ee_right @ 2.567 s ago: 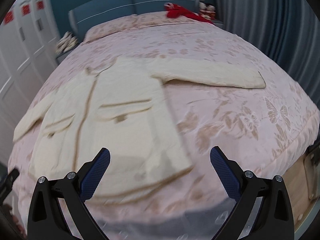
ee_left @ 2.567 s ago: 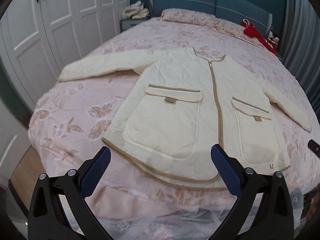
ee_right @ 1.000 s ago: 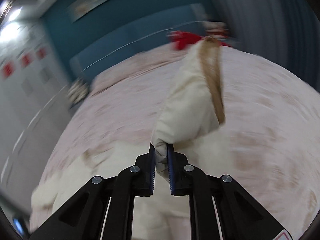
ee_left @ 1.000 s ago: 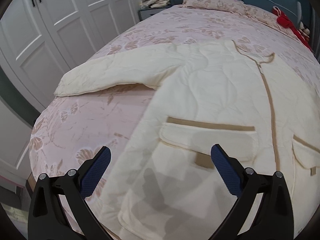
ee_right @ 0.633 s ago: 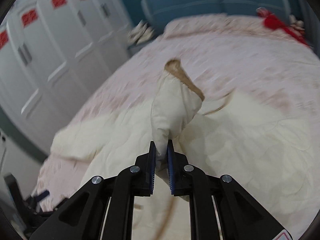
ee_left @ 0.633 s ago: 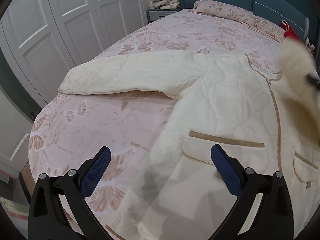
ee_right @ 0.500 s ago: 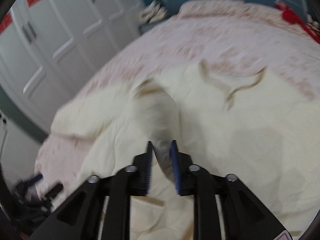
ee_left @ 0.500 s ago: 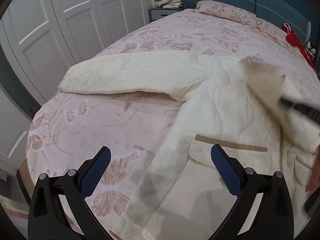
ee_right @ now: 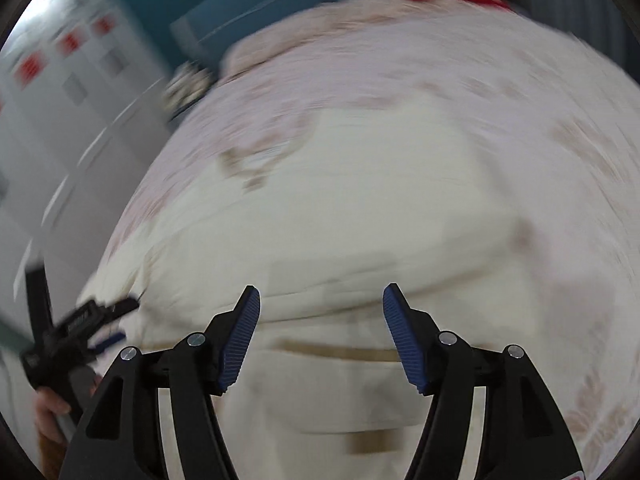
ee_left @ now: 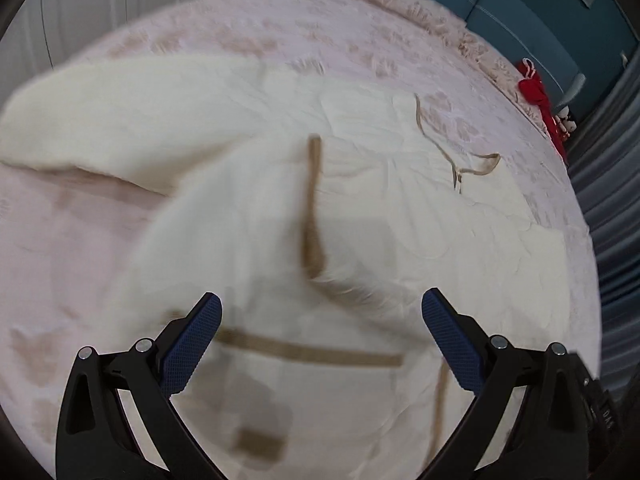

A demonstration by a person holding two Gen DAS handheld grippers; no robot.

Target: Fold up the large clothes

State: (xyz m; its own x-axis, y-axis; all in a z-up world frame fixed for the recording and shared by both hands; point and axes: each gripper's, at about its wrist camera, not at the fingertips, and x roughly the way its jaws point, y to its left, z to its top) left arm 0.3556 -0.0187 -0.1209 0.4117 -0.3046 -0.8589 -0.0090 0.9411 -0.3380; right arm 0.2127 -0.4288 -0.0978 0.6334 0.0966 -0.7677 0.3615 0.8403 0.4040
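Below the left wrist camera, a cream quilted jacket (ee_left: 400, 208) lies spread on the pink floral bedspread (ee_left: 80, 240), front up, with one sleeve (ee_left: 132, 120) stretched out to the left and the other sleeve (ee_left: 280, 216), its tan-trimmed cuff showing, laid across the chest; the left gripper (ee_left: 320, 334) hangs over the pocket area with its jaws wide apart and nothing between them. From the right wrist camera, blurred by motion, the right gripper (ee_right: 321, 330) hovers above the folded-over sleeve and a tan-edged pocket (ee_right: 340, 392); its jaws have just been opening and no cloth sits between the pads. The other tool and the hand (ee_right: 52, 408) holding it show at the lower left. The jacket looks padded, soft and light, likely to slump rather than hold a crease, so the outstretched sleeve is best pinched at its cuff edge or the body at its hem.
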